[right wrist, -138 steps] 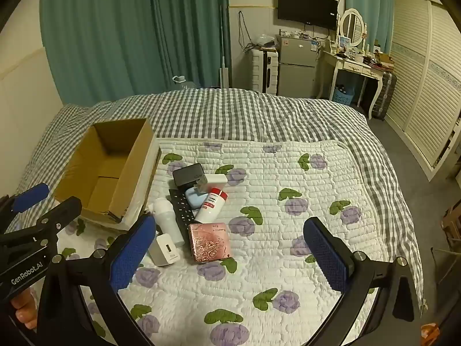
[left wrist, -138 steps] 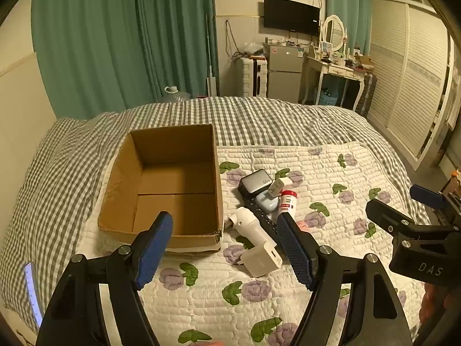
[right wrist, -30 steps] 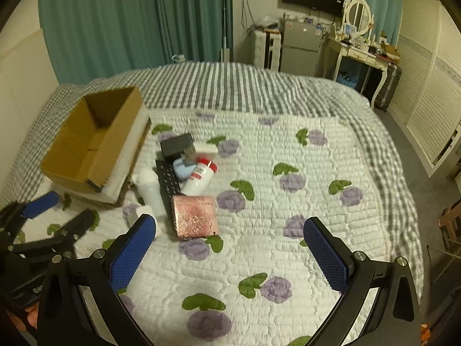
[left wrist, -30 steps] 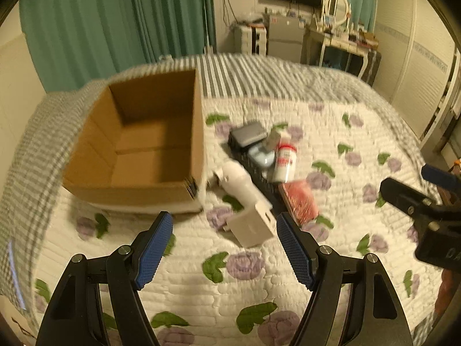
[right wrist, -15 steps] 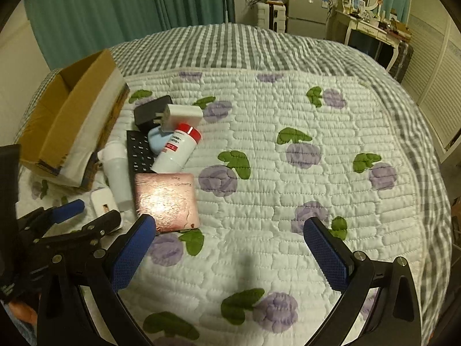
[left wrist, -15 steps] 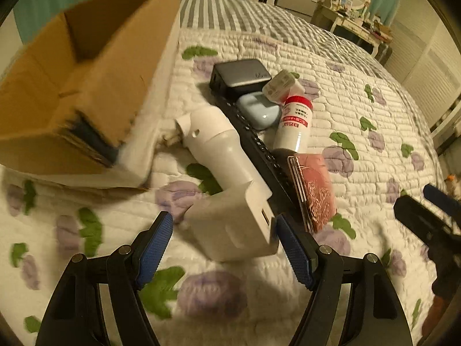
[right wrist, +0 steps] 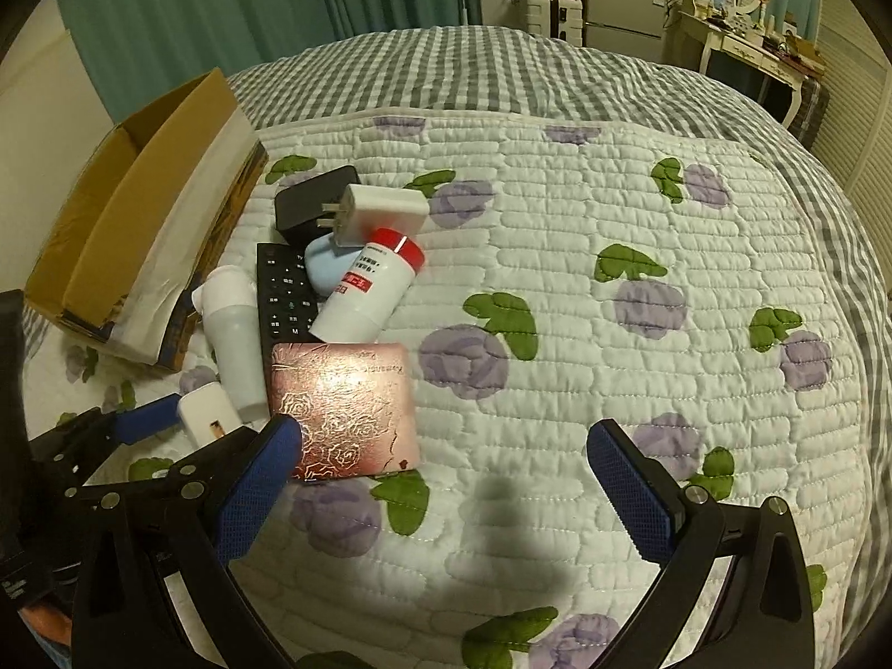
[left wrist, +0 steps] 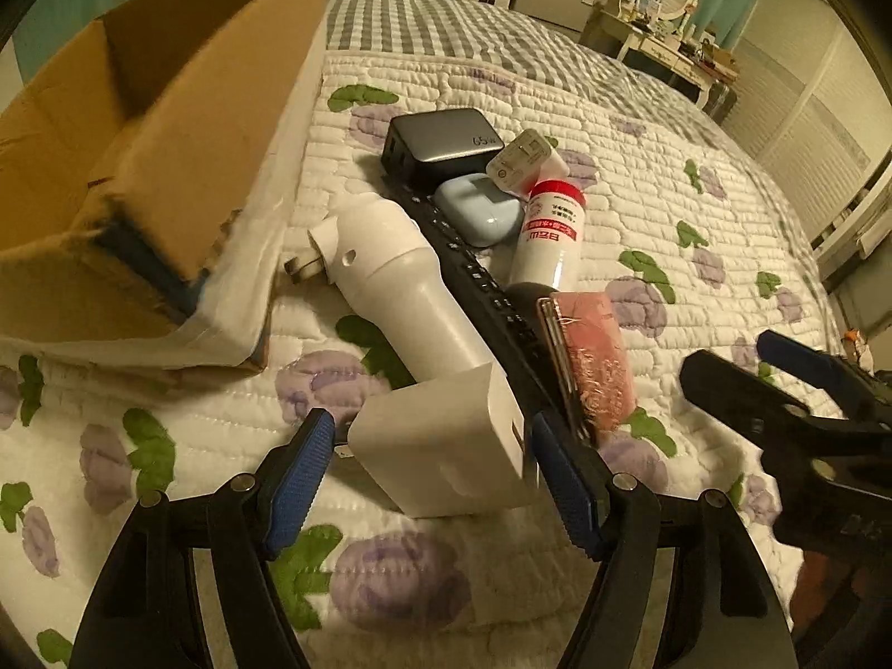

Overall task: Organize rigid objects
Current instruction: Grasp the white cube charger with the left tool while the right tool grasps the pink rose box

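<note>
A pile of rigid objects lies on the quilt beside an open cardboard box. My left gripper is open, its jaws on either side of a white charger block, close to it but not closed. Behind it lie a white cylindrical device, a black remote, a pink patterned case, a red-capped white bottle, a blue earbud case, a dark charger and a small white plug. My right gripper is open and empty, its left finger beside the pink case.
The box stands at the left of the pile. The floral quilt stretches to the right over a grey checked bedspread. Green curtains, a small fridge and a dressing table stand beyond the bed.
Both grippers have come down and forward toward the pile. My left jaws now straddle the white charger block. My right gripper has neared the pink case.
</note>
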Available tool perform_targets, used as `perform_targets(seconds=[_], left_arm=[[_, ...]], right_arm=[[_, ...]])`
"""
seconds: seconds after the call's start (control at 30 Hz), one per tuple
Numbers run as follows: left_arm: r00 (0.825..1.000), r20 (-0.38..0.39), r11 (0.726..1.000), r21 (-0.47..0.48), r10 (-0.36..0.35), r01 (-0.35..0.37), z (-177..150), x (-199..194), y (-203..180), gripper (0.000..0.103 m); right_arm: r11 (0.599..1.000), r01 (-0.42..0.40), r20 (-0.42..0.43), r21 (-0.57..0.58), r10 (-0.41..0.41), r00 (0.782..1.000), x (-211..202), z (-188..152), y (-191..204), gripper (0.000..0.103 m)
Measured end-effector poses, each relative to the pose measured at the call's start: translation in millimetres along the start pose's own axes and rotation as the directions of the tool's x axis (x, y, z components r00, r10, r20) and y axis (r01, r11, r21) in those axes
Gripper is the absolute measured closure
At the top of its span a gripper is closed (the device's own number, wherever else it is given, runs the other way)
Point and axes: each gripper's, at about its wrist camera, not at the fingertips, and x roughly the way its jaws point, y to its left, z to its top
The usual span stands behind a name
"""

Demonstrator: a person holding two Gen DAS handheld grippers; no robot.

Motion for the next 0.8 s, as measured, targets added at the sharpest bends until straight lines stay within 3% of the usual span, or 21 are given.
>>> perform_targets(seconds=[0.17,0.2,0.27,0.4,0.53,0.6,0.67,0.73,0.77,0.8], left_arm=[[1.000,0.005,0.999,-0.031,0.031,-0.031,-5.0,-21.8,12.8,0.031],[0.999,0.005,0.998,-0.029,0.049,-0.048,-6.3,-24.3,14.8,0.038],[0.994,0.029,0.994,-0.030,0.102,-0.101,-8.4,-31.2,21.0,0.072],[0.998,-0.022,0.998,-0.024,0.058,-0.058,-8.0,-24.3,29.5,0.073],[0.998,-0.016,0.998,-0.011,0.059,-0.059,-10.4,-21.0,26.6,0.067],[0.998,-0.018,0.998,-0.007,0.064,-0.065,-10.4,-17.3,25.0,0.051],[0.998,-0.017,0.998,-0.007,0.063,-0.063,-11.0,-15.5,25.1,0.046],[0.998,-0.020,0.998,0.002,0.059,-0.059,-11.4,-14.7,23.6,0.043],[0.998,-0.021,0.998,0.011,0.063,-0.063,-11.3,-14.9,22.3,0.041],[0.998,-0.025,0.998,0.021,0.066,-0.065,-11.0,-13.6,20.9,0.037]], right_arm=[[1.000,-0.006,-0.012,-0.020,0.005,1.000,3.0,0.9,6.7,0.000],[1.000,-0.010,-0.014,-0.024,0.010,1.000,5.2,1.7,8.8,0.000],[0.999,-0.031,-0.019,-0.030,0.031,0.999,11.5,3.4,13.3,0.000],[0.997,-0.062,-0.057,-0.039,0.060,0.997,33.7,7.8,21.7,0.000],[0.996,-0.067,-0.108,-0.058,0.061,0.992,55.1,7.0,30.1,0.003],[0.995,-0.087,-0.129,-0.058,0.079,0.989,63.4,5.9,31.6,0.005],[0.993,-0.103,-0.136,-0.049,0.095,0.986,68.2,6.0,30.3,0.006],[0.991,-0.126,-0.129,-0.042,0.119,0.984,67.7,6.8,28.4,0.017],[0.990,-0.137,-0.121,-0.042,0.131,0.984,65.4,7.0,28.2,0.032],[0.990,-0.133,-0.118,-0.043,0.127,0.985,63.3,6.7,27.8,0.032]])
